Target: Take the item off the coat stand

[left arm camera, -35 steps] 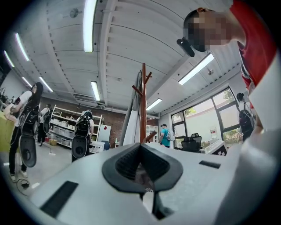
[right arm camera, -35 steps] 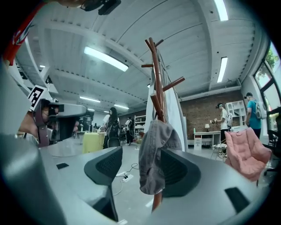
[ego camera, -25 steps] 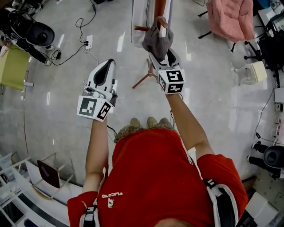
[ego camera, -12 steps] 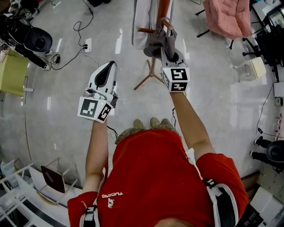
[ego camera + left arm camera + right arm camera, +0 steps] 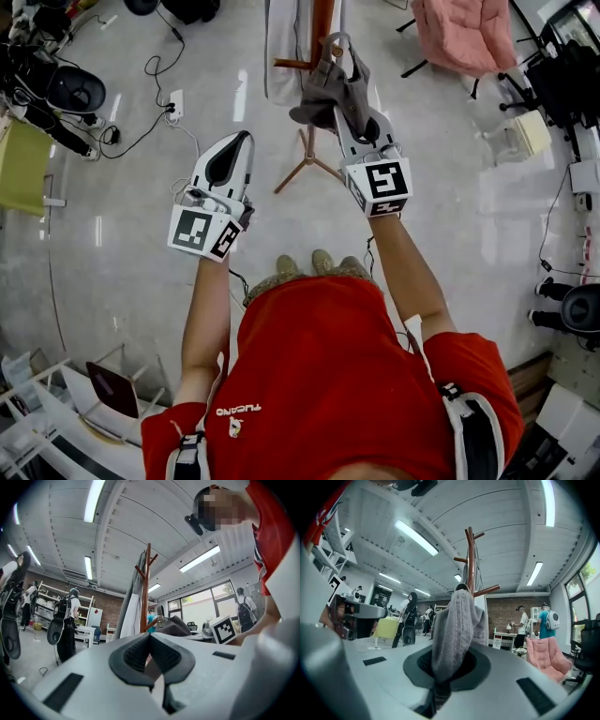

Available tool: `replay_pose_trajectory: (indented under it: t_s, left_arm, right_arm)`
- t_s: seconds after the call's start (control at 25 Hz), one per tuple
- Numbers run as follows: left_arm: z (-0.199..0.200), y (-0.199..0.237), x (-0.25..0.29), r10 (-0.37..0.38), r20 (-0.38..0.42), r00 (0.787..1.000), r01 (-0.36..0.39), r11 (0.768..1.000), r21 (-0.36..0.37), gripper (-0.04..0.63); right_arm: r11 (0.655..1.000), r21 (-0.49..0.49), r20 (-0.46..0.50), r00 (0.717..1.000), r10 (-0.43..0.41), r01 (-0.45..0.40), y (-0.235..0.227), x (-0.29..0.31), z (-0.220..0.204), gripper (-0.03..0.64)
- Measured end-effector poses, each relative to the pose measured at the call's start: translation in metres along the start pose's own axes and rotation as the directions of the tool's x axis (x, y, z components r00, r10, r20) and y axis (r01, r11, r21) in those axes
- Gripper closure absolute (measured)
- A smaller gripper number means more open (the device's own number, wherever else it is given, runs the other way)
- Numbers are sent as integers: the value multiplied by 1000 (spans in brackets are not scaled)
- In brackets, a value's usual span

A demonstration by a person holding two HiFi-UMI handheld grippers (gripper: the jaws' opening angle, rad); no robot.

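A brown wooden coat stand rises ahead of me, and a grey knitted item hangs from one of its pegs. My right gripper is shut on the lower part of that item. In the right gripper view the grey knit is pinched between the jaws, with the stand right behind it. My left gripper hangs to the left of the stand, shut with nothing in it. The left gripper view shows the stand and the grey item beyond its closed jaws.
A white garment also hangs on the stand. A pink chair stands at the back right. Cables and black equipment lie on the floor to the left, beside a yellow-green seat. Several people stand in the room's background.
My right gripper's jaws have closed on the grey item and it has shifted slightly right and toward me. The left gripper has barely moved.
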State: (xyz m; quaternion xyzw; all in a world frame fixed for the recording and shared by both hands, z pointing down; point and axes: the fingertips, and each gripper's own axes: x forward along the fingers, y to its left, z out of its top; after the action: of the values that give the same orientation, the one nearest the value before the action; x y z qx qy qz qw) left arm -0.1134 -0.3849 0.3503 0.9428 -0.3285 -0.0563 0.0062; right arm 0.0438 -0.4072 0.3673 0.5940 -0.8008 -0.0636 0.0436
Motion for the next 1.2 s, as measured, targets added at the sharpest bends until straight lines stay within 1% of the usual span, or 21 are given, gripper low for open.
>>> replay_pose_trajectory:
  t_s: [0.12, 0.32, 0.52, 0.64, 0.76, 1.0, 1.2]
  left_arm:
    - [10, -14, 1, -17, 14, 1000, 17, 1000, 7, 586]
    - [29, -30, -6, -39, 42, 998, 38, 999, 11, 586]
    - [40, -41, -8, -51, 51, 997, 50, 999, 14, 586]
    - [40, -50, -10, -62, 48, 997, 61, 998, 22, 586]
    - [40, -55, -9, -68, 46, 997, 68, 997, 22, 586]
    - [42, -58, -11, -71, 50, 996, 70, 997, 17, 586]
    - [44, -60, -13, -74, 56, 996, 73, 997, 20, 586]
  right_arm:
    - [999, -2, 11, 999, 36, -36, 1, -20, 11, 586]
    - [991, 0, 21, 991, 134, -134, 14, -53, 22, 586]
    - [969, 10, 29, 969, 247, -247, 25, -79, 24, 586]
    - [956, 46, 52, 957, 286, -288, 25, -96, 21, 586]
    - [952, 66, 59, 954, 295, -299, 21, -109, 18, 586]
    - [956, 31, 47, 956, 291, -293, 19, -118, 21, 588]
    - [957, 31, 56, 957, 285, -287, 18, -118, 25, 588]
